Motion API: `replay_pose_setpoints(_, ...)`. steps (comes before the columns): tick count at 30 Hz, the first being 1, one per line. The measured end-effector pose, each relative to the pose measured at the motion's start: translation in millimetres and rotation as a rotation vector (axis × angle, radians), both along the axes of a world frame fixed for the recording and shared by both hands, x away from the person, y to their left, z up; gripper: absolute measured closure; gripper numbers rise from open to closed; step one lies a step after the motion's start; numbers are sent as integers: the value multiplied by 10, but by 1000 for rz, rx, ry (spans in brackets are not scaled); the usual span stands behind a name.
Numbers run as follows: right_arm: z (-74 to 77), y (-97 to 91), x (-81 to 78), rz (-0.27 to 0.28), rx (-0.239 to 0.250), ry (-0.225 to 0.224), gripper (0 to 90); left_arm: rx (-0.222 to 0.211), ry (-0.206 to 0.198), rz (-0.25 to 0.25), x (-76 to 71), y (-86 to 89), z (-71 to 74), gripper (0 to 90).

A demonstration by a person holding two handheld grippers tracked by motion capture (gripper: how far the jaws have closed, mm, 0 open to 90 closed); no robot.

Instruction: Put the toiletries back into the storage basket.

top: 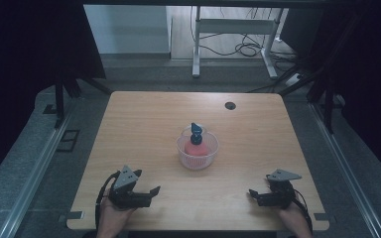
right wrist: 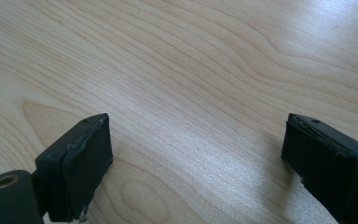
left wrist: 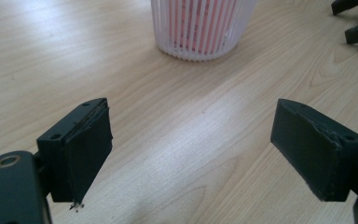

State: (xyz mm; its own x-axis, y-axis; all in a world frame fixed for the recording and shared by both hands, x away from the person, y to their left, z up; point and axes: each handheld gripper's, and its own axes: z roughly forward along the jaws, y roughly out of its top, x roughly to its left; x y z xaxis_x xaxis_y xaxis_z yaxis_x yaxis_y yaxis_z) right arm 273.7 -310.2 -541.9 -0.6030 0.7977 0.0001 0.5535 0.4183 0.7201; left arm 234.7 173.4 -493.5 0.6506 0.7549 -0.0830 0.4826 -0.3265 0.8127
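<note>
A white ribbed basket (top: 197,152) stands at the middle of the wooden table (top: 139,119). Inside it, upright, is a pink bottle (top: 196,148) with a dark blue top (top: 196,132). My left gripper (top: 151,197) rests near the front left edge, open and empty, pointing right toward the basket. In the left gripper view its jaws stand wide apart around the left gripper's midpoint (left wrist: 193,149), with the basket (left wrist: 198,28) ahead and pink showing through its ribs. My right gripper (top: 254,197) lies near the front right edge, open and empty. The right gripper (right wrist: 196,163) frames bare wood.
A dark round cable hole (top: 230,105) sits near the table's far edge. Beyond the table stand a white desk frame (top: 233,29) and loose cables (top: 248,48) on the floor. Black curtains hang at both sides. The right gripper's jaw tips (left wrist: 354,18) appear far off in the left gripper view.
</note>
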Motion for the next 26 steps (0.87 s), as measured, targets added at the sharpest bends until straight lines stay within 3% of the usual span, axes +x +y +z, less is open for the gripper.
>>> replay_pose_setpoints(10,0,1,-1,-1,1,0,82,31,14,7,-5,-51,-173,117)
replay_pose_setpoints(15,0,1,-1,-1,1,0,82,56,42,5,5,-57,-282,115)
replay_pose_setpoints(21,0,1,0,-1,1,0,82,132,71,-1,16,-87,-412,113)
replay_pose_setpoints(26,0,-1,0,0,3,1,82,175,72,2,28,-106,-452,112)
